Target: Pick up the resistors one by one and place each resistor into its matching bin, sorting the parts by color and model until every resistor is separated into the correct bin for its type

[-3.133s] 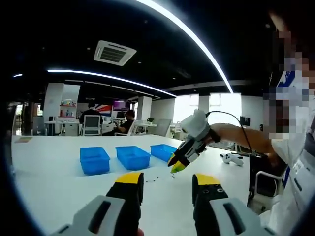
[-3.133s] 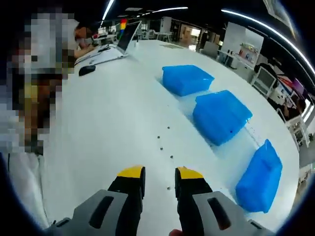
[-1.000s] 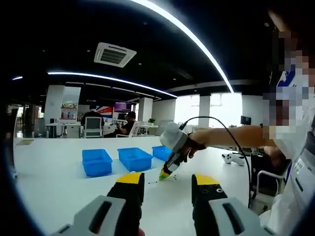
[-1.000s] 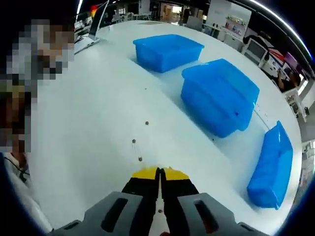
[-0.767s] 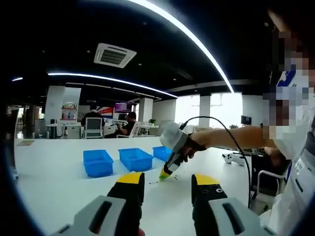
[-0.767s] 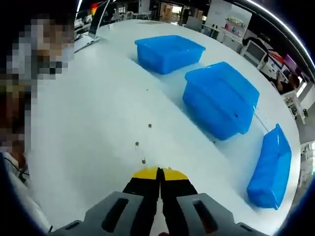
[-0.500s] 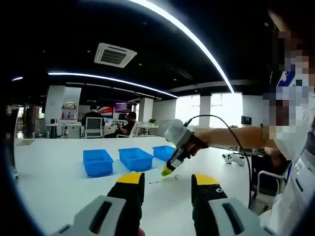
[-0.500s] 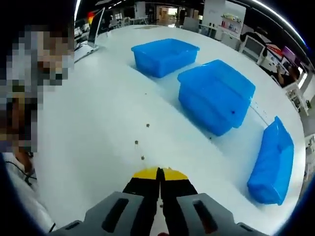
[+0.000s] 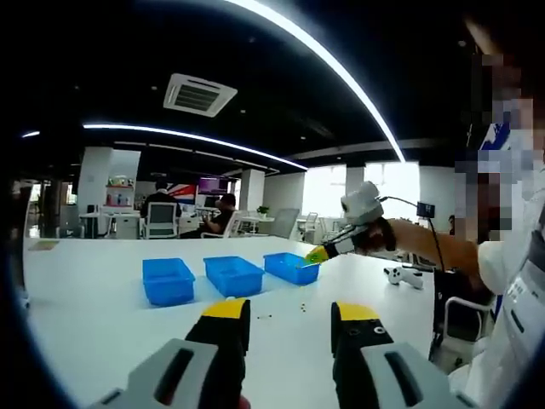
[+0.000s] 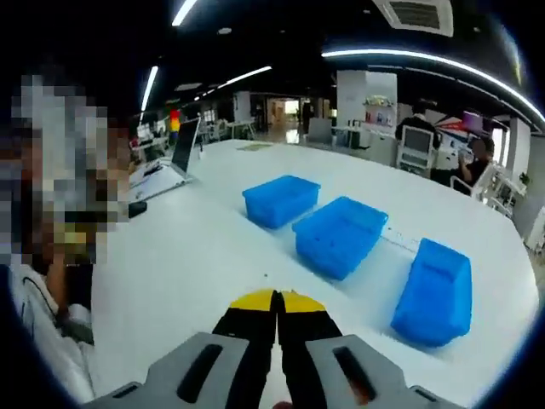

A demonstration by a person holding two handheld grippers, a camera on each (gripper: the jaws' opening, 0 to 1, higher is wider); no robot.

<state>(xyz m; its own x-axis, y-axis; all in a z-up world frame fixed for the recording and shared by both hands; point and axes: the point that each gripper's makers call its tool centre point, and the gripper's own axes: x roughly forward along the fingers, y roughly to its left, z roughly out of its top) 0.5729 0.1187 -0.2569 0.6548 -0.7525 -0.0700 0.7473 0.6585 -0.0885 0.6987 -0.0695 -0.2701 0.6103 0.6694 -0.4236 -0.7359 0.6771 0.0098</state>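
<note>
Right tongs lifted off the tabletop, carrying toward the bins

The right tongs [image 10: 276, 300], pinched tight, have risen from the scattered resistors [image 9: 301, 306] to hover by the nearest blue bin [image 9: 291, 267]; a resistor is probably nipped between the tips, too small to confirm. Left tongs [image 9: 289, 312] hang wide. The white tabletop [image 10: 187, 247] offers open room around all three bins.

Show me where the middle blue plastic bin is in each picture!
Left gripper view: the middle blue plastic bin sits a little left of centre, about two-thirds of the way down the picture.
Right gripper view: the same bin sits right of centre, just below mid-height.
Shared landmark: the big white table it stands on.
</note>
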